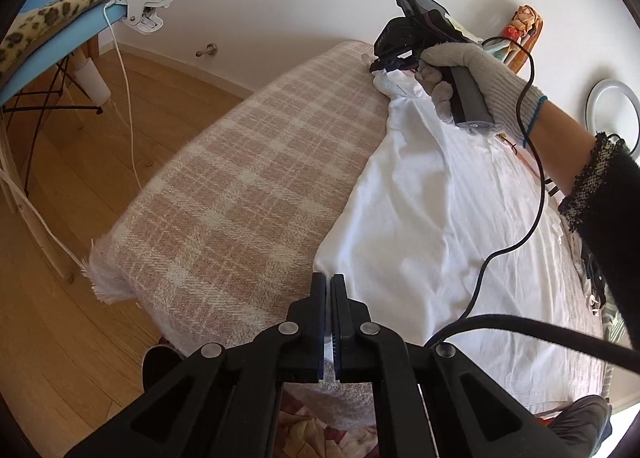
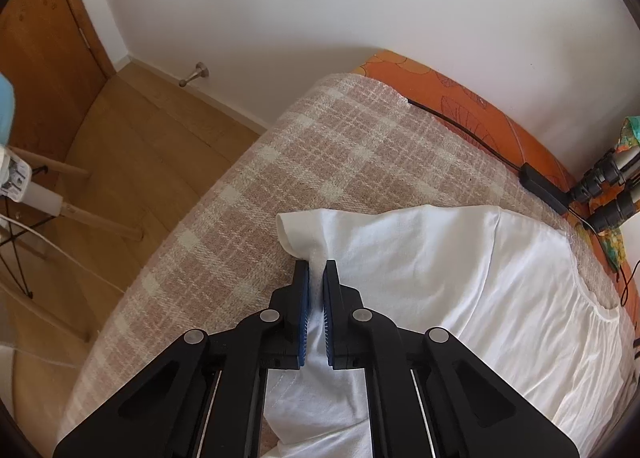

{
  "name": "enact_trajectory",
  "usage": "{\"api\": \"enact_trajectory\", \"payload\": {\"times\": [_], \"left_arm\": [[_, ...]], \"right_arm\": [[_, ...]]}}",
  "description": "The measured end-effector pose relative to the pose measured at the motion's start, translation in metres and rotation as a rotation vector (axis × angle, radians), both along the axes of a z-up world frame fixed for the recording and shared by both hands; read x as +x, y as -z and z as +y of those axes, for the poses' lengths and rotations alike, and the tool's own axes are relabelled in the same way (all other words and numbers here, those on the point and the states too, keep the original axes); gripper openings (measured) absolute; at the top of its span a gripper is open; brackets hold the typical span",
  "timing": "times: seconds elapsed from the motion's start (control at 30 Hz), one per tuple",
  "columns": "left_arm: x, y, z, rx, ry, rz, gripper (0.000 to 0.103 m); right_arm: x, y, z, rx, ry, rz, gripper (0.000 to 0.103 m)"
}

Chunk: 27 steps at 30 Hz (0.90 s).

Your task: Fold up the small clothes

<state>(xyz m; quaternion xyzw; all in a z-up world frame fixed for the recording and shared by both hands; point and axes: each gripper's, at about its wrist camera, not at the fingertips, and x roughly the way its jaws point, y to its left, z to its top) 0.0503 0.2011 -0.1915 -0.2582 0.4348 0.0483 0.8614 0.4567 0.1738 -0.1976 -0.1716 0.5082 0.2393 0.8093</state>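
White shirt (image 1: 432, 193) spread on plaid blanket (image 1: 240, 177) over bed, mostly on right half. Left tongs (image 1: 329, 286) pinched nearly shut on near edge of shirt; sliver of white between pads. Right tongs (image 2: 316, 278) clamped on far end, sleeve (image 2: 296, 230) bunched past tips. Both ends held, likely to carry side over for lengthwise fold. Cable (image 1: 532, 161) trails across cloth; snag risk.

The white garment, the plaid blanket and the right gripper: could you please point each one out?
white garment (image 2: 460, 278): right wrist view, flat middle panel.
plaid blanket (image 1: 224, 193): left wrist view, bare top surface.
right gripper (image 2: 318, 270): right wrist view, between fingertips pinching cloth.
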Motion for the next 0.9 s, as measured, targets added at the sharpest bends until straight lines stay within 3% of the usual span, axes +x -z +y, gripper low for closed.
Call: {"api": "enact_trajectory", "payload": {"times": [0.27,0.4,0.5,0.7,0.9], "left_arm": [[-0.005,-0.027,-0.011,-0.05,0.054,-0.125,0.0],[-0.007,-0.044,-0.024,-0.013,0.101,-0.185,0.0],[-0.011,-0.053,-0.029,-0.028,0.127,-0.225,0.0],[-0.013,-0.063,-0.053,-0.015,0.218,-0.257,0.0],[-0.009,-0.063,-0.099,0.015,0.372,-0.24,0.0]], "right_arm": [[0.008,-0.031,-0.038,0.149,0.052,-0.006,0.003],[0.006,-0.051,-0.06,0.198,0.059,-0.026,0.003],[0.004,-0.064,-0.07,0.235,0.065,-0.052,0.003],[-0.004,-0.087,-0.123,0.315,0.111,-0.09,0.003],[-0.015,-0.089,-0.181,0.366,0.148,-0.13,0.003]]}}
